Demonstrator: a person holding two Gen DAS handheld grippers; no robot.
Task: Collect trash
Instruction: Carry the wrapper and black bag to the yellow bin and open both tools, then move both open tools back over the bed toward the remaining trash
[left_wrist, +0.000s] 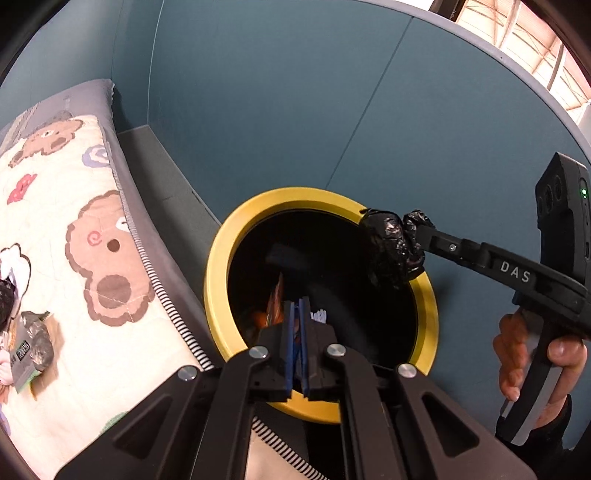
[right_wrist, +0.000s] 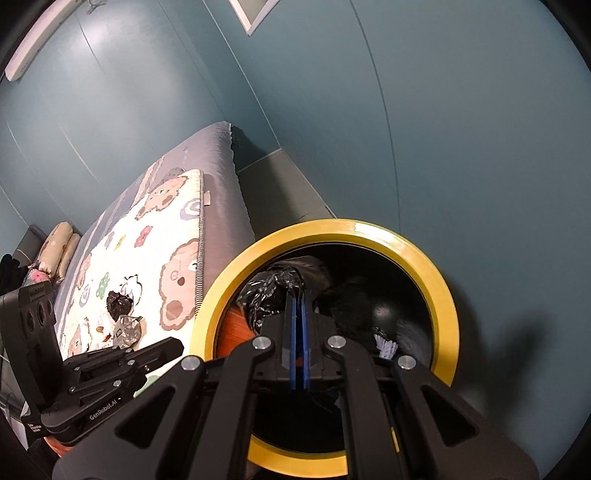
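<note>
Bed (left_wrist: 92, 258) sits left of the yellow-rimmed bin (left_wrist: 218, 266); more trash is left on the bed: black wad (right_wrist: 119, 304), silver wrapper (left_wrist: 35, 341).

Right gripper (left_wrist: 413, 236) is clamped on a crumpled black bag (left_wrist: 391, 247), held over the bin's far-right rim, mouth directly below.

Left gripper (left_wrist: 297, 332) is closed over the near rim; something thin may be pinched, cannot be told.

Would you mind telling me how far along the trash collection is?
Done: some trash already lies in the yellow-rimmed bin. In hand: the right claw holds a black wad over the opening. Left: a foil wrapper and another dark wad remain on the blanket.
</note>
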